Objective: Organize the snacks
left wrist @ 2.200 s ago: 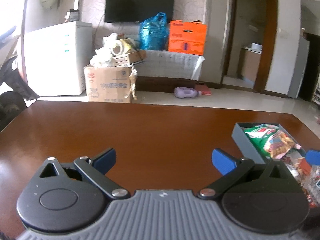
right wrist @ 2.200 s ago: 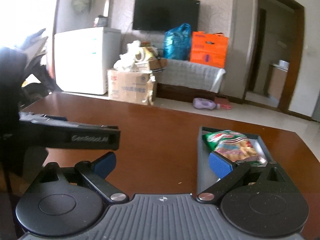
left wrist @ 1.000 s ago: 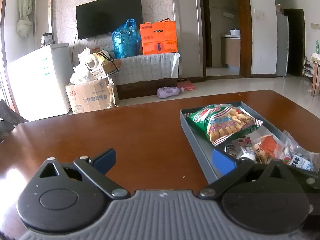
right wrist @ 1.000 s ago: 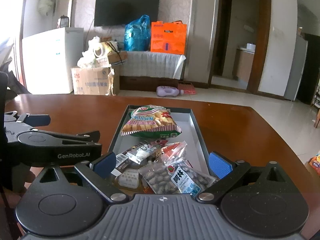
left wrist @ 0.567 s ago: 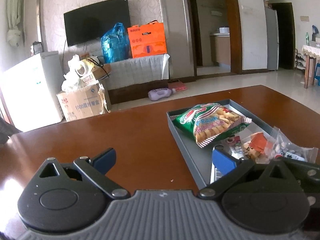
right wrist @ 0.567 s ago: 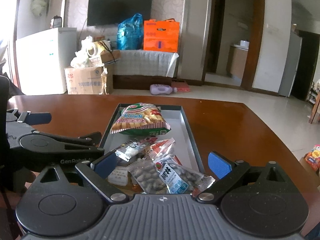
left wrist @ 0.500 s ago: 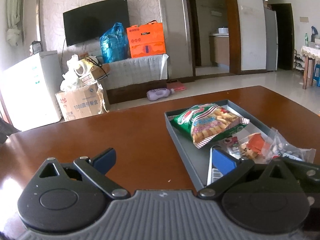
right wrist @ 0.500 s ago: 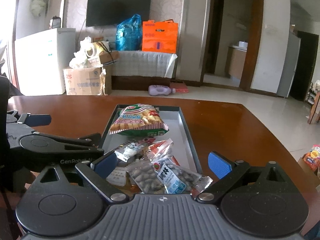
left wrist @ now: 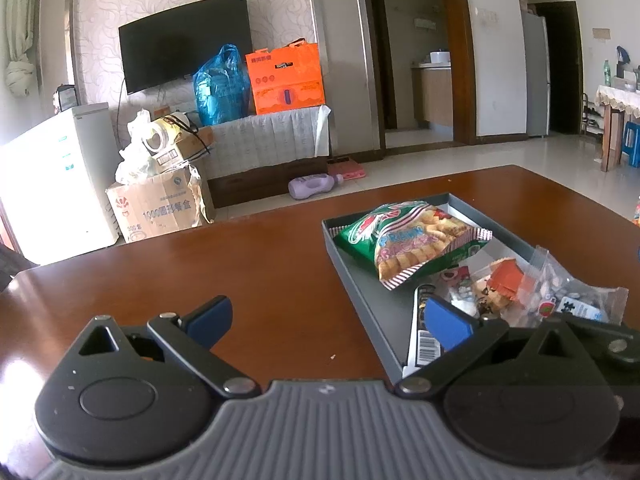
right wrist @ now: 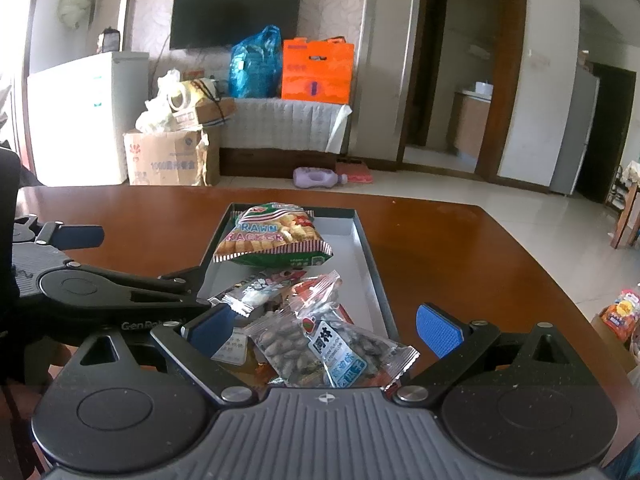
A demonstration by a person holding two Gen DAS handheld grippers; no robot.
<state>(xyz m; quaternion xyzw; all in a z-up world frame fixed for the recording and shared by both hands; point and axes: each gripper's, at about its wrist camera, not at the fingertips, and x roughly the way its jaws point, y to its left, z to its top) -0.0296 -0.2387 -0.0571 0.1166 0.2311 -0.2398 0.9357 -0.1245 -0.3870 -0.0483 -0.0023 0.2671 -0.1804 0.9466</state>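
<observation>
A grey tray [right wrist: 366,240] lies on the brown table [right wrist: 440,248]. It holds a green prawn cracker bag [right wrist: 276,236] at the far end and several small snack packets nearer, with a clear nut packet [right wrist: 332,352] at the front. In the left wrist view the tray [left wrist: 360,284] is at the right, with the cracker bag [left wrist: 412,240] in it. My left gripper [left wrist: 326,320] is open and empty over the table, its right finger over the tray's near left edge. My right gripper [right wrist: 324,326] is open and empty, low over the near packets.
The left gripper's body [right wrist: 100,288] lies left of the tray in the right wrist view. Beyond the table stand a white fridge [right wrist: 84,116], a cardboard box [right wrist: 164,160] and a TV bench [right wrist: 288,128]. A snack bag [right wrist: 622,312] lies off the table's right edge.
Both grippers have swung right from bare table toward the tray, then eased slightly closer to it. Both stay open and empty.
</observation>
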